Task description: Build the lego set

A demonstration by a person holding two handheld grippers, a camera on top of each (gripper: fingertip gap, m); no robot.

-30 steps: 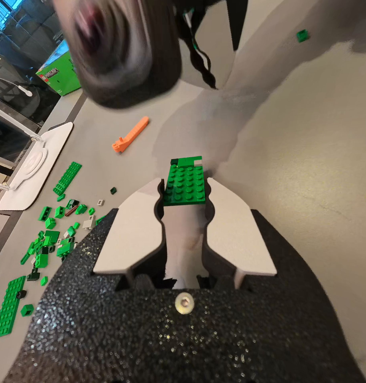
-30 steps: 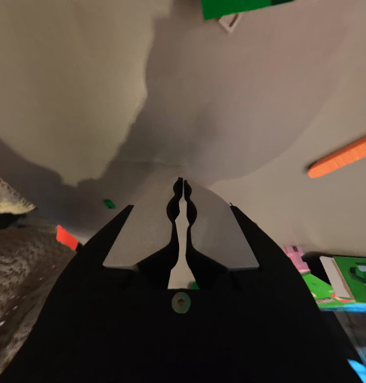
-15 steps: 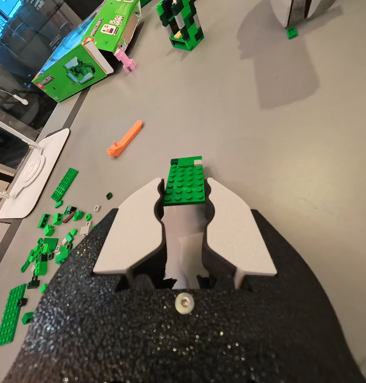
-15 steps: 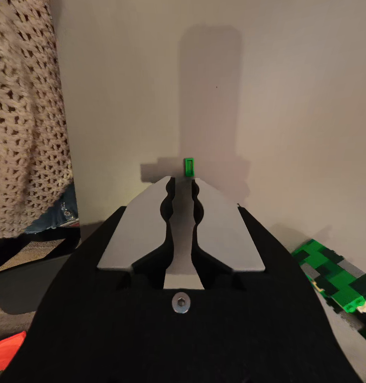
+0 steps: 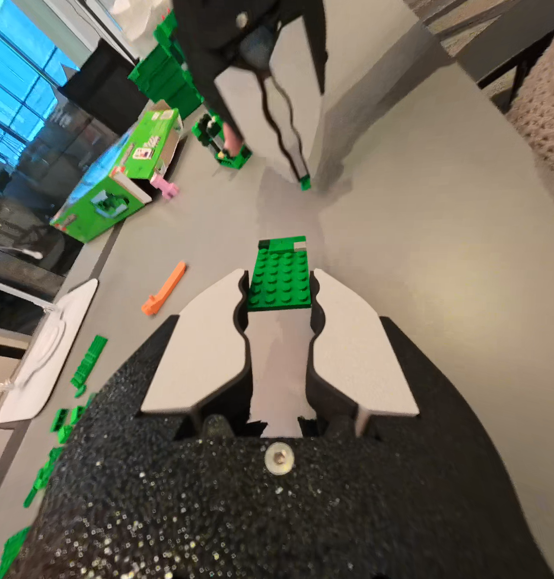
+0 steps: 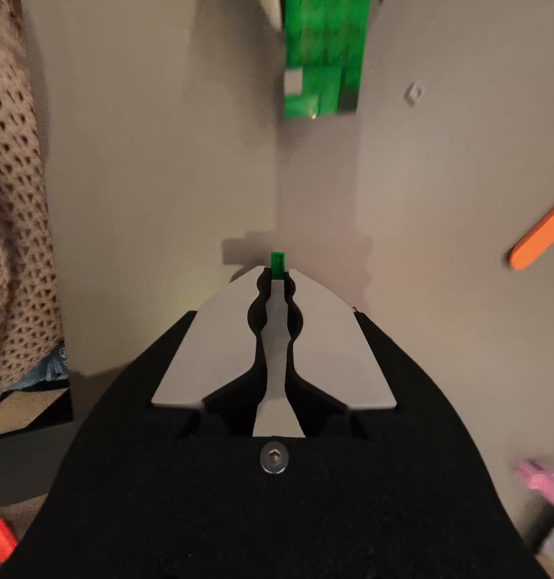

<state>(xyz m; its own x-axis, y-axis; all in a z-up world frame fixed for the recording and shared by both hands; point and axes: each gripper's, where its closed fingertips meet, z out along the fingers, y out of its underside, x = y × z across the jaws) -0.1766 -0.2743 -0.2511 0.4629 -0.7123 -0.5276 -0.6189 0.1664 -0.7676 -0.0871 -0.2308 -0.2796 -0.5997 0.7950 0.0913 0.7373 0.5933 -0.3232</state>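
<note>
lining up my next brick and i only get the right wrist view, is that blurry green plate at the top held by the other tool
Observer: Yes, the left tool is shut on the green plate, one finger on each long edge.
Operator: which side faces up
Observer: Studs up, mostly bare; smooth tiles cover only the far end.
Operator: any spares nearby
Observer: Loose green pieces lie on the table, left of that tool.

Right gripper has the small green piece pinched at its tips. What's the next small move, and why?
Probably carry the small green piece toward the green plate that the left gripper holds. The right gripper is shut on the piece, and the plate's studs look mostly bare, with bricks only along its far edge.
</note>
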